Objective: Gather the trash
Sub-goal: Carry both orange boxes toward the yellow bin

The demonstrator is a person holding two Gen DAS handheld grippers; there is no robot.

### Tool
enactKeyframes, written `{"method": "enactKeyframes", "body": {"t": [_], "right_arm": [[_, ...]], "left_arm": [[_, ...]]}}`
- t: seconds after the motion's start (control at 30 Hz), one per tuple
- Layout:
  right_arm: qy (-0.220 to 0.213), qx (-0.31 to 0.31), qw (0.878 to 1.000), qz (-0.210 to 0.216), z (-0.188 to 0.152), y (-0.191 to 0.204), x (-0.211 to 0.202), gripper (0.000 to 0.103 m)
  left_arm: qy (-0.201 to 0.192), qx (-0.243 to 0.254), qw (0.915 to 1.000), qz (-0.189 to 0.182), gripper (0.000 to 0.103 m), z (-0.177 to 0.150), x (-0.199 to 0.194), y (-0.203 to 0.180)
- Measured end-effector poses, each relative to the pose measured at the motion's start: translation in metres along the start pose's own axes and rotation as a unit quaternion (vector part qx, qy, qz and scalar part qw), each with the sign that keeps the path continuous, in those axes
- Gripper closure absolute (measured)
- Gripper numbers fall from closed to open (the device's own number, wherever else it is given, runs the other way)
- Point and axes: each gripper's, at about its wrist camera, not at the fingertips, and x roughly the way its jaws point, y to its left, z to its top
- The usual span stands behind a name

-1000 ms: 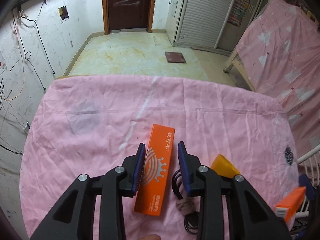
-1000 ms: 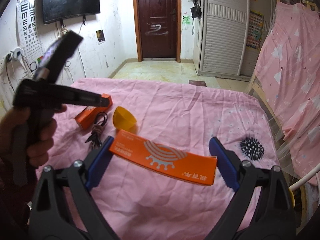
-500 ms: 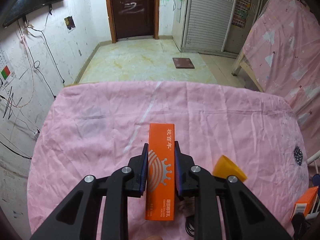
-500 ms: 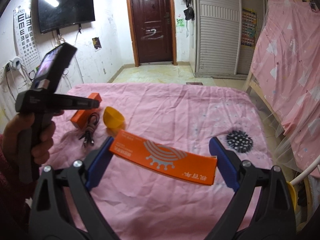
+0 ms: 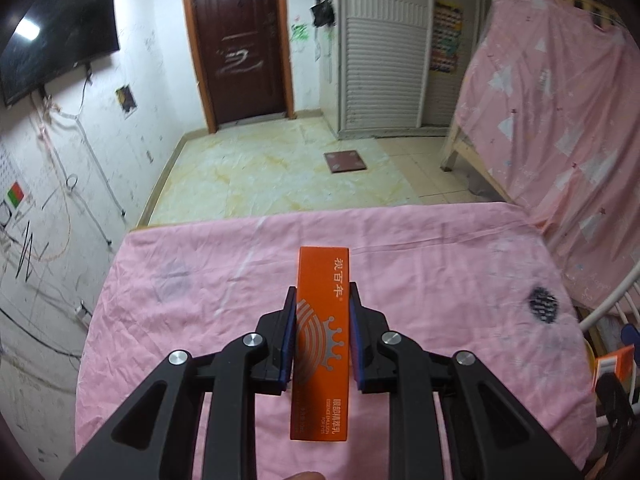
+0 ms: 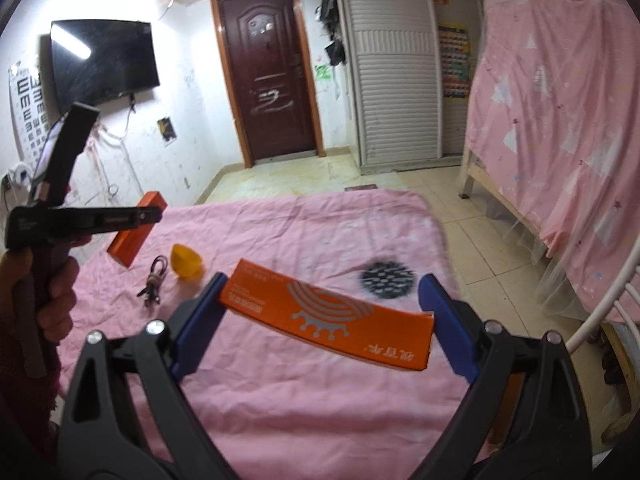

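Left wrist view: a long orange box [image 5: 322, 332] is pinched across its narrow width by the left gripper [image 5: 322, 336], both blue pads pressed flat on its sides, held up above the pink cloth [image 5: 200, 292] on the table. In the right wrist view, the right gripper [image 6: 324, 322] is spread wide and grips a second orange box [image 6: 328, 316] lengthwise, end to end. On the cloth behind lie a yellow cup [image 6: 185, 261] on its side and a coiled black cable [image 6: 154, 280] beside it.
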Motion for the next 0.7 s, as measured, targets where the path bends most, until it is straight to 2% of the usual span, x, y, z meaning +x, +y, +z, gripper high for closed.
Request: {"method": "enactKeyframes", "body": {"t": [0.5,0.7], "right_arm": [[-0.046,0.060,0.997,-0.034,-0.008,-0.074,-0.044,0.012],[-0.064,0.094,0.992,-0.052,-0.012,-0.108,-0.061,0.012]], "left_arm": [[-0.022,0.059,0.9977,-0.024,0.087,-0.004,-0.029,-0.084],[-0.026,0.086,0.9947,-0.051,0.087,-0.011,-0.042,-0.126]]}}
